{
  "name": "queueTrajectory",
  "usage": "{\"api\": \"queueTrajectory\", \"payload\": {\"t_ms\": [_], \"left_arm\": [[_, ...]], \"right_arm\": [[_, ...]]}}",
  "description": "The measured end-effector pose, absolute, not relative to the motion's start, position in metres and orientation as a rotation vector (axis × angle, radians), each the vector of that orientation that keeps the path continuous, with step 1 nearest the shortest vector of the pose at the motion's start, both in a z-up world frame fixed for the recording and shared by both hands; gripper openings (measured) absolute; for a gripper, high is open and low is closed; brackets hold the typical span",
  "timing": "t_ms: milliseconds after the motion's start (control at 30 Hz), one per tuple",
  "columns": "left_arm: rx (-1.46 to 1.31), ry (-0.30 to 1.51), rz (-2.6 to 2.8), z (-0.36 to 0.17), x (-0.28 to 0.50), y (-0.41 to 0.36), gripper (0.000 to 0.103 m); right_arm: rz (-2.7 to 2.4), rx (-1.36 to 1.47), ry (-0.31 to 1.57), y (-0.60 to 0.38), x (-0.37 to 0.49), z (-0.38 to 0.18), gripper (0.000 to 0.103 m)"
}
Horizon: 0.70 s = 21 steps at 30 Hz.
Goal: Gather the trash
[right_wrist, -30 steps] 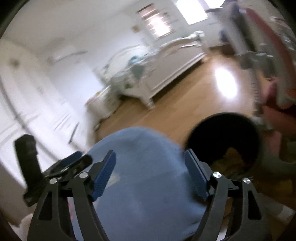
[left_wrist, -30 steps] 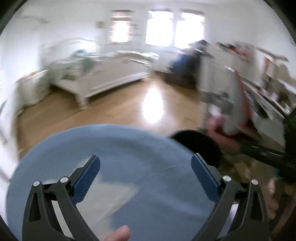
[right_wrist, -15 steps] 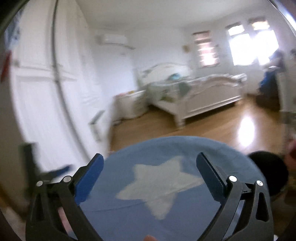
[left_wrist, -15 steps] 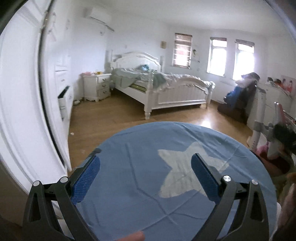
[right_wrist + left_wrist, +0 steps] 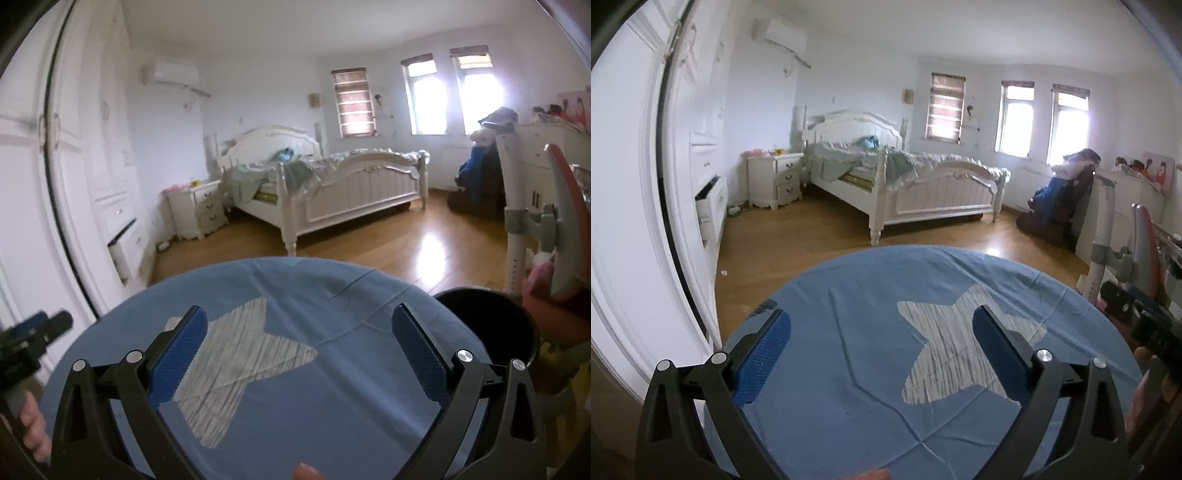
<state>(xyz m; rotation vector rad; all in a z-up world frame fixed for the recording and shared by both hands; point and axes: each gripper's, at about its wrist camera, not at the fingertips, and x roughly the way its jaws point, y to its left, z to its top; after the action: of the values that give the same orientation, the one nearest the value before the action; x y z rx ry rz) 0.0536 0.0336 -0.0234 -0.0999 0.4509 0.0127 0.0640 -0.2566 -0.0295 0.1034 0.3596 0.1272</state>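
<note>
My left gripper [image 5: 881, 349] is open and empty, held above a round table with a blue cloth [image 5: 849, 369] that bears a grey star [image 5: 956, 350]. My right gripper [image 5: 299, 350] is also open and empty above the same blue cloth [image 5: 332, 406]. A black round bin [image 5: 491, 325] stands just right of the table in the right wrist view. The left gripper shows at the left edge of the right wrist view [image 5: 33, 332]. A small white scrap [image 5: 723, 273] lies on the wood floor near the wardrobe. No trash shows on the cloth.
A white bed [image 5: 916, 188] and a nightstand [image 5: 774, 181] stand across the wood floor [image 5: 406, 251]. A white wardrobe [image 5: 646, 206] with an open drawer [image 5: 709, 206] fills the left. A desk and a red-grey chair [image 5: 561, 229] are at the right, dark bags [image 5: 1056, 206] by the windows.
Both cameras have swung left from the desk and bin side and steadied to face the bed and wardrobe. The star on the cloth came into view. Both grippers stayed open.
</note>
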Motion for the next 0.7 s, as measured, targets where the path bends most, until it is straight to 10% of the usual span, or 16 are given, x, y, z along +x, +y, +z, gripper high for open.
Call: {"api": "queueTrajectory", "payload": {"t_ms": [700], "left_arm": [[-0.128,0.509,0.004,-0.03,0.05,0.038,0.098]], "right_arm": [[0.141,0.025,0.28,-0.237,0.039,-0.022,0.098]]}}
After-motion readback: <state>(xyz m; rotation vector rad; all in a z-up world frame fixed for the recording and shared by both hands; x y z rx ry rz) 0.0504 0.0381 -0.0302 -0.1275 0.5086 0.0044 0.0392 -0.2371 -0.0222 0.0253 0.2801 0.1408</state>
